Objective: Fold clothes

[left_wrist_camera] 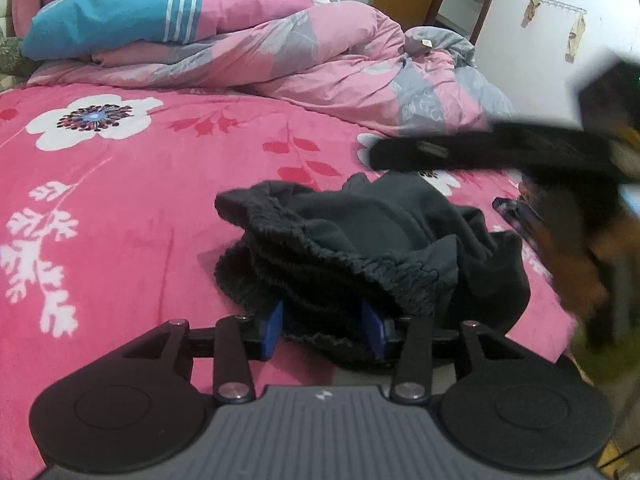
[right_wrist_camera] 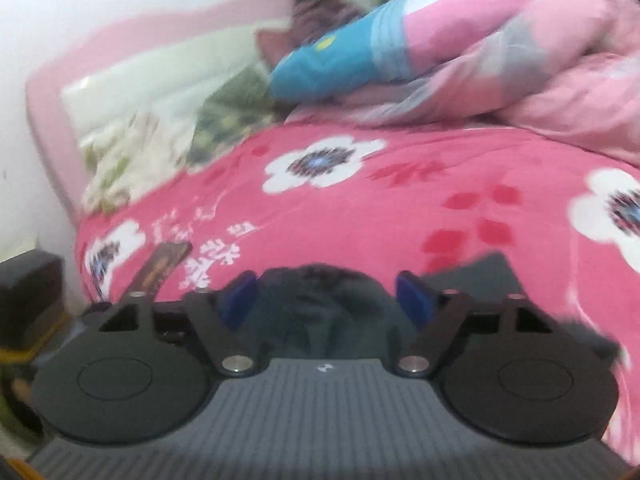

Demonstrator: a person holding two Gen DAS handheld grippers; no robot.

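A crumpled dark grey fleece garment with a gathered elastic waistband (left_wrist_camera: 360,256) lies bunched on a bed covered by a bright pink blanket printed with white flowers (left_wrist_camera: 120,200), near its front edge. The left gripper (left_wrist_camera: 324,330), low and level at the blanket's edge, has its blue-padded fingers (left_wrist_camera: 272,330) partly closed with the waistband bunched between them. The right gripper (right_wrist_camera: 326,302) points across the bed toward a rumpled pale pink and grey quilt (right_wrist_camera: 540,64); its blue pads stand wide apart with dark cloth lying between them, not pinched. In the left view it appears as a blurred black shape at the right.
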